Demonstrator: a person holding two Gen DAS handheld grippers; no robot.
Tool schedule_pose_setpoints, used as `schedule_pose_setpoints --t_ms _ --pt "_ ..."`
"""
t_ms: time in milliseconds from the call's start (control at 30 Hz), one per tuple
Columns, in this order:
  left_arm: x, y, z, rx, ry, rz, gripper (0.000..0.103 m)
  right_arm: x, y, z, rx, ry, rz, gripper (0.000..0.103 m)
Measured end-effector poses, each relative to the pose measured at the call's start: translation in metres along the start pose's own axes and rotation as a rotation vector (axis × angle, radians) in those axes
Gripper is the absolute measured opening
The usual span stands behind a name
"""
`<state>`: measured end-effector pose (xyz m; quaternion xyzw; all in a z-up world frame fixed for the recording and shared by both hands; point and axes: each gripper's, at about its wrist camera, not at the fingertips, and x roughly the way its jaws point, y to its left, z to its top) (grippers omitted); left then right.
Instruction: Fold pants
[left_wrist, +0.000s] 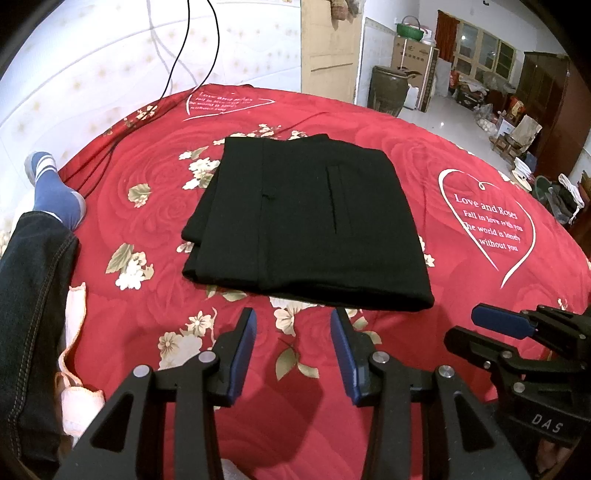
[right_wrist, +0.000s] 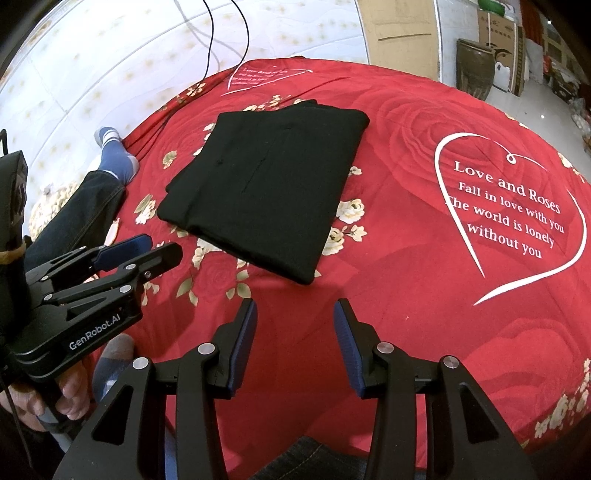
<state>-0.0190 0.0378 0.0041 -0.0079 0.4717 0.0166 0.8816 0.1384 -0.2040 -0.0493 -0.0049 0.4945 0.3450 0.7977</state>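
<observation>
Left wrist view: the black pants (left_wrist: 306, 221) lie as a compact folded rectangle in the middle of the red rose-print bedspread (left_wrist: 369, 350), edges roughly aligned, with a few lower layers protruding slightly at the left side and a pocket slit visible on the top face. The left gripper (left_wrist: 293, 325) hovers just short of the near fold edge, its blue-padded fingers spread apart and holding nothing; the right gripper (left_wrist: 498, 321) enters at lower right, seen side-on. Right wrist view: the same bundle of pants (right_wrist: 266, 184) sits ahead and slightly left, well clear of the right gripper (right_wrist: 295, 314), whose fingers are likewise parted and empty; the left gripper (right_wrist: 147, 251) shows at left, gripped by a hand (right_wrist: 70, 398), its fingers parted there too. Judged from this arrangement, the folding appears essentially complete: no loose leg or waistband trails out, and at most a final smoothing or squaring of the offset left layers would remain. The bedspread carries white heart motifs with printed text (left_wrist: 487, 225) and pale flower clusters, and lies flat apart from faint creases. A denim-clad leg (left_wrist: 33, 314) ending in a blue striped sock (left_wrist: 55, 192) rests at its left edge. Beyond are a pale patterned mattress (left_wrist: 92, 66) with black cables (left_wrist: 184, 48), a dark ceramic jar (left_wrist: 388, 88), cardboard boxes (left_wrist: 413, 55), and a cluttered tiled floor (left_wrist: 443, 122).
</observation>
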Motion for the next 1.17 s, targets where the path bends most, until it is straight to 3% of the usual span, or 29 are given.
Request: schedule_pose_setpoints --t_ms 1167 --pt "-0.0003 -0.0004 0.0009 0.006 -0.008 0.020 0.044 0.0010 0.0000 -0.0001 0.000 0.004 -0.002 0.044"
